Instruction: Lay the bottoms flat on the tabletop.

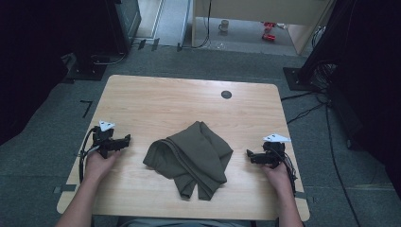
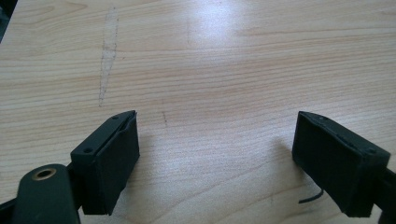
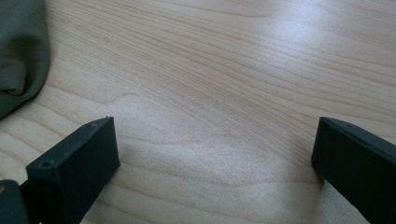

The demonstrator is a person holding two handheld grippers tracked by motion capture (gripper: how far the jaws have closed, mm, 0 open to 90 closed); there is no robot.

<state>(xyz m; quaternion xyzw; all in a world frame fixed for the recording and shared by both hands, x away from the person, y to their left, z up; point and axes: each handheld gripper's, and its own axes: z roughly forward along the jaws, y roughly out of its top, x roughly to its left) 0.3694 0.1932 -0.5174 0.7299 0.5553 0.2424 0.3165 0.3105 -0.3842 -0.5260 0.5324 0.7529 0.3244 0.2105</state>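
While the olive cloth (image 1: 190, 158) lay crumpled mid-counter (image 1: 156, 101), untouched, left tool (image 1: 124, 140) and right tool (image 1: 250, 156) sat apart-jawed, empty; folding hadn't started.

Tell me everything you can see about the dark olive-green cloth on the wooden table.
The dark olive-green cloth looks like soft woven fabric, crumpled into a loose heap with deep folds and a seam line along one fold. It lies near the middle of the light wooden table, toward the person's side. Two ends point toward the near edge. Only the table touches it; in the right gripper view its edge shows.
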